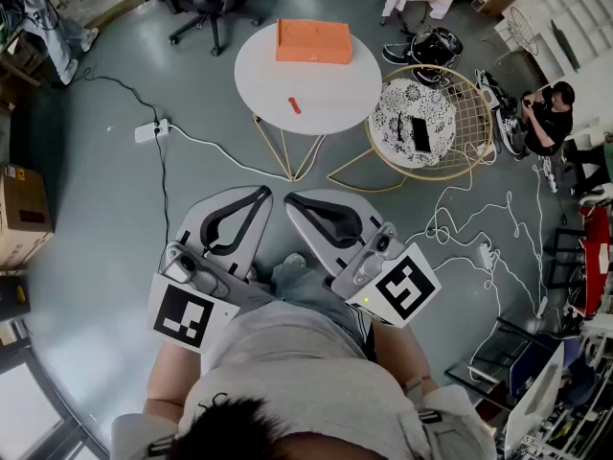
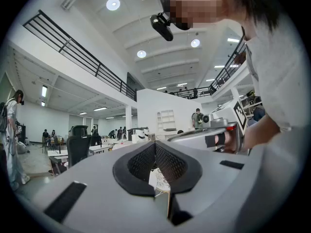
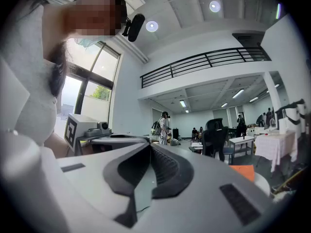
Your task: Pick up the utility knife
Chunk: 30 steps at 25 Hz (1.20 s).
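Note:
The utility knife (image 1: 293, 105), small and red-orange, lies on the round white table (image 1: 330, 84) some way ahead of me. Both grippers are held low against the person's body, well short of the table. My left gripper (image 1: 261, 195) points forward with its black-padded jaws meeting at the tips and nothing between them. My right gripper (image 1: 293, 200) sits beside it, tips also together and empty. The left gripper view shows only the closed jaws (image 2: 155, 142) and the room. The right gripper view shows its closed jaws (image 3: 149, 145); the knife is hidden there.
An orange box (image 1: 314, 41) lies on the far side of the table, seen also as the orange box (image 3: 243, 172). A gold wire chair with a patterned cushion (image 1: 421, 123) stands right of the table. A power strip (image 1: 151, 130) and cables cross the floor. A cardboard box (image 1: 19, 214) sits left.

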{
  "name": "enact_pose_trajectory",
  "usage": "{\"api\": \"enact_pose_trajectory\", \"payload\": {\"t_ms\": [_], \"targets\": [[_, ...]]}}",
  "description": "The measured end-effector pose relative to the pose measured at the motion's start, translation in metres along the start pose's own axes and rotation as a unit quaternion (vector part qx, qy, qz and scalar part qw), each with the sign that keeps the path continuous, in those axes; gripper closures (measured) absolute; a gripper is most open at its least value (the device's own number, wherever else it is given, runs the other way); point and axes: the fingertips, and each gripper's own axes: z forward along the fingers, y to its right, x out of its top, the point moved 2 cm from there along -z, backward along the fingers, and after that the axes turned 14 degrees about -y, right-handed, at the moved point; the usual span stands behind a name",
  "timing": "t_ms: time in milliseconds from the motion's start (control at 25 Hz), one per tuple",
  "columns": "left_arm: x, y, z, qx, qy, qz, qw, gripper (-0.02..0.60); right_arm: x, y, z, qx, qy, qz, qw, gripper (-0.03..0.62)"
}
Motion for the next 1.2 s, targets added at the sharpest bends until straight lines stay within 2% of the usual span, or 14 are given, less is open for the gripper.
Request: {"api": "enact_pose_trajectory", "payload": {"t_ms": [560,840,1200], "targets": [[-0.001,0.009,0.004,-0.003,-0.004,0.002,1.0000,0.571,-0.005,-0.002,-0.008,0.006,-0.001,0.003,1.000,0.582],[0.004,0.015,0.023,-0.001,-0.005,0.006,1.0000,0.571,-0.007,0.018,-0.019,-0.001,0.012,0.001,1.000,0.581],[0.005,0.018,0.044,0.016,-0.008,0.003,0.9998,0.571,-0.013,0.040,-0.024,0.012,0.014,-0.004,1.000,0.580]]}}
